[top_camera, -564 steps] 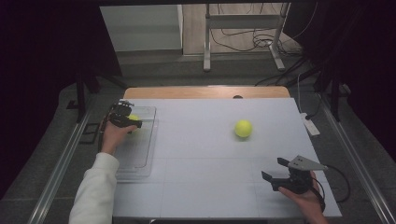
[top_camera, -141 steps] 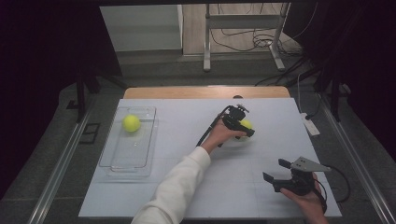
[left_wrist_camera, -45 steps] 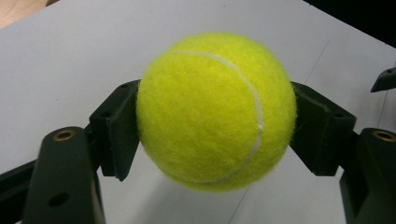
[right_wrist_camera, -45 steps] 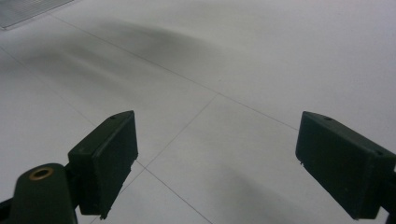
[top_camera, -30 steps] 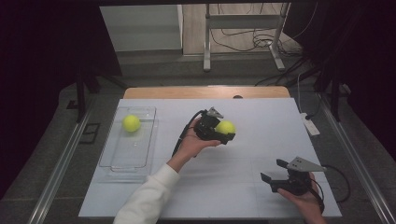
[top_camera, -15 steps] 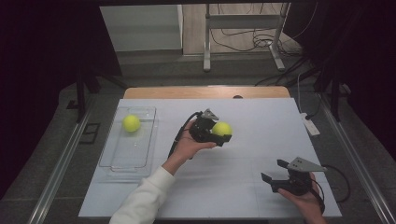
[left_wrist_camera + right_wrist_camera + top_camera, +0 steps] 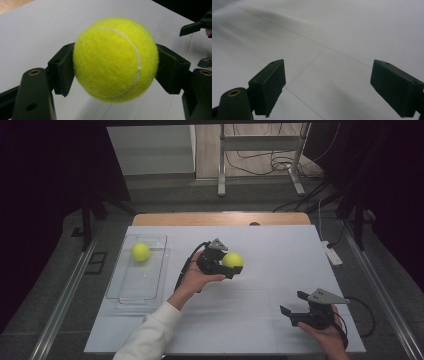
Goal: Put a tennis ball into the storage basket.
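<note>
Gripping: left tongs (image 7: pixel 234 266) clamped both jaws on a tennis ball (image 7: pixel 116 60), held above the middle of the counter (image 7: pixel 280 245).
Right tongs (image 7: pixel 295 304): jaws spread wide, nothing between them, near the counter's front right corner.
Tray (image 7: pixel 125 290): clear, along the left edge, second ball (image 7: pixel 140 252) at its far end.

High cam overhead, facing fwd/down; tool cams close, sharing table (image 7: pixel 260 295).
</note>
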Demonstrator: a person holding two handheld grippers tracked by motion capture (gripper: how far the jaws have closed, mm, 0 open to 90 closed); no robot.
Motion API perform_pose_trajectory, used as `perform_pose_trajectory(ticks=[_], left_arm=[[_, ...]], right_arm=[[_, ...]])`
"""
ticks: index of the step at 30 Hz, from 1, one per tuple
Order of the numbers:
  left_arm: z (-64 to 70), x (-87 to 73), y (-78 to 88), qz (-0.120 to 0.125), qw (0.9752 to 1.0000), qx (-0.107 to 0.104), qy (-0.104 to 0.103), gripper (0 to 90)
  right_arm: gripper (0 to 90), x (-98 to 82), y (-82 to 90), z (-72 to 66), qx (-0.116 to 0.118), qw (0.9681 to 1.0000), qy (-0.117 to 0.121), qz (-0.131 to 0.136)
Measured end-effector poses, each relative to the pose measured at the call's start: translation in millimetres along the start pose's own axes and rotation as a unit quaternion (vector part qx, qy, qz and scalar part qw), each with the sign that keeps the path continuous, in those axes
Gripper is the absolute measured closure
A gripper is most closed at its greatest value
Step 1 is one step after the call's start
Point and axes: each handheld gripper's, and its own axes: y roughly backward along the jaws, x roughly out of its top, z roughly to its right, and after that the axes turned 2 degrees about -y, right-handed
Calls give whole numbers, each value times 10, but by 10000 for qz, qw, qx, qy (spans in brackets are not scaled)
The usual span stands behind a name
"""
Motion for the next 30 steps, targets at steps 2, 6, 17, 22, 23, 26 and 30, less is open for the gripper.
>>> perform_pose_trajectory(ticks=[2,6,17,22,23,26,30], left_arm=[[-3,-1,23,43,10000,-15,5,267],[8,-7,46,68,10000,-57,-40,267],[45,-17,156,190,9997,-38,-118,267],[51,-26,198,187,9998,11,-120,267],[52,-29,218,202,9997,19,-102,267],[42,-32,253,234,9997,29,-92,267],[17,-36,309,294,9996,40,-42,267]], right_arm=[[134,0,1,3,-1,10000,0,6],[133,-2,8,13,-12,10000,-2,16],[134,0,36,21,14,10000,-4,58],[134,6,33,21,25,10000,9,65],[133,9,31,19,21,10000,21,59],[133,11,28,13,33,10000,19,66],[134,9,25,9,37,10000,2,59]])
